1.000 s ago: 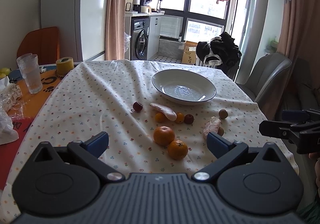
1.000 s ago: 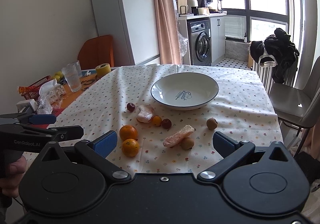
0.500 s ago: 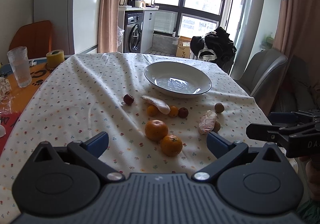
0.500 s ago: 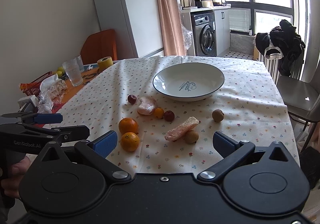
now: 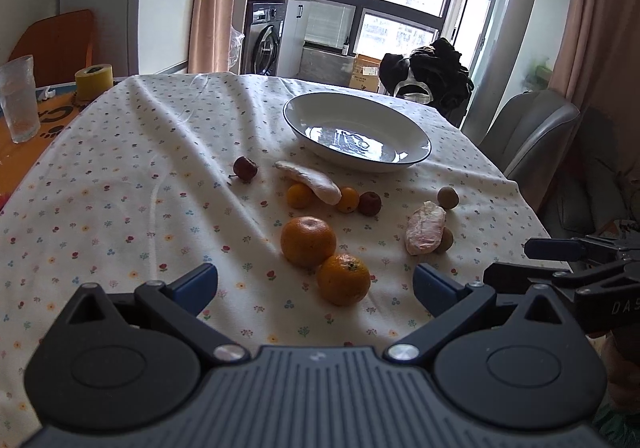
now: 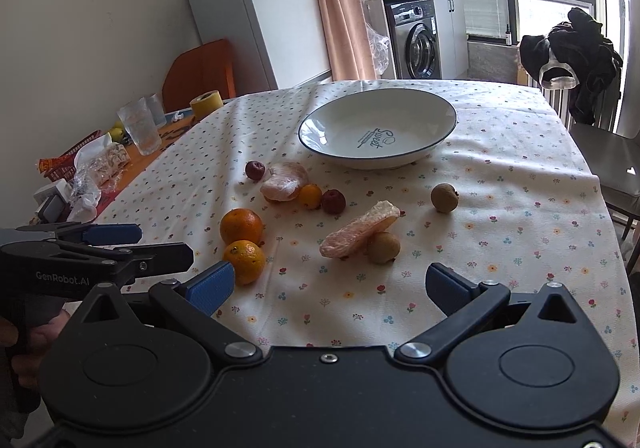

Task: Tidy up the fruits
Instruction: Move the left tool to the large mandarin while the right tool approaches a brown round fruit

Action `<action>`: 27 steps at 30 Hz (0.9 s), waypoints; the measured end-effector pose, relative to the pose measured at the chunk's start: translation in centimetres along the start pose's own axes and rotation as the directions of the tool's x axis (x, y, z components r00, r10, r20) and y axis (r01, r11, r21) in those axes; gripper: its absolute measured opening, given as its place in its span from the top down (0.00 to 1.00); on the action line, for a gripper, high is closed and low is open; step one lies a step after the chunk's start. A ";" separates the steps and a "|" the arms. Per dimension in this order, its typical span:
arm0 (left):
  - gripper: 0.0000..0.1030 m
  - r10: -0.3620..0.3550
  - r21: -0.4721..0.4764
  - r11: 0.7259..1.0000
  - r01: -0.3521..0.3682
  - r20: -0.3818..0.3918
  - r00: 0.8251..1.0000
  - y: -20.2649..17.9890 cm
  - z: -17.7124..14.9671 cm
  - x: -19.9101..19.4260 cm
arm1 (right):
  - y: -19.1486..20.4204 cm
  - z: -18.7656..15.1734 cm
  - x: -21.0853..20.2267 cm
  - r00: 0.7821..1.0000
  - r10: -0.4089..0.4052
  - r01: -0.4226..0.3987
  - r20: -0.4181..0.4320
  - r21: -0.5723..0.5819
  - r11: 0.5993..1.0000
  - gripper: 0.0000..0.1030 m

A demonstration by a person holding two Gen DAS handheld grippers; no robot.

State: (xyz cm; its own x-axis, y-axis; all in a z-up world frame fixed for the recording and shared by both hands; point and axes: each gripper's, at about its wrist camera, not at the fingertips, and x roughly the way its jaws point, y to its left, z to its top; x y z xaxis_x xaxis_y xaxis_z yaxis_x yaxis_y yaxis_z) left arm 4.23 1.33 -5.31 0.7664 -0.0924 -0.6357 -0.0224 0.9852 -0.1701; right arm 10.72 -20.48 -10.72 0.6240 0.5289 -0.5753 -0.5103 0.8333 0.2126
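An empty white bowl (image 5: 356,132) (image 6: 378,132) stands on the flowered tablecloth. In front of it lie loose fruits: two mandarins (image 5: 308,241) (image 6: 241,226), two small kumquats (image 5: 299,195), two dark red fruits (image 5: 245,167), two pink pomelo segments (image 5: 425,227) (image 6: 359,230) and two brown longans (image 6: 444,192). My left gripper (image 5: 314,282) is open just short of the nearer mandarin (image 5: 344,279). My right gripper (image 6: 332,286) is open, close in front of a pomelo segment and a longan (image 6: 383,247). Both hold nothing.
A drinking glass (image 5: 18,98) (image 6: 140,124), a yellow tape roll (image 5: 94,80) and snack bags (image 6: 100,164) sit at the table's left end. A grey chair (image 5: 528,132) stands at the right edge. A hand (image 6: 30,344) holds the left gripper.
Both grippers have moved forward toward the fruits, which now look larger and nearer. Nothing on the table has shifted.
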 end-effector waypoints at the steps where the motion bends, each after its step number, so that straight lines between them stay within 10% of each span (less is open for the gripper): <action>1: 0.00 -0.001 -0.005 1.000 0.001 -0.008 1.000 0.1 0.0 0.3 | -0.1 -0.1 0.3 1.000 0.002 -0.002 -0.007 0.003 1.000 0.00; 11: 0.17 -0.042 -0.005 0.999 0.042 -0.038 0.998 -0.4 -0.3 2.7 | -2.0 -0.6 2.5 0.999 0.022 -0.021 -0.031 0.042 0.999 0.02; 27: 0.54 -0.054 -0.022 0.998 0.052 -0.088 0.995 -0.8 -0.4 5.7 | -3.1 -0.5 4.6 0.999 0.011 -0.013 -0.050 -0.038 0.999 0.38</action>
State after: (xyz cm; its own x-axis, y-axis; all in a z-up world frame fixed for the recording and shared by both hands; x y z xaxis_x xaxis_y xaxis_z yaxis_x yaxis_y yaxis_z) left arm 8.40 -0.04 -9.07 0.7070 -0.1580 -0.6893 0.0035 0.9755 -0.2200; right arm 14.88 -20.69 -14.42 0.5878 0.5297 -0.6115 -0.5410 0.8194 0.1898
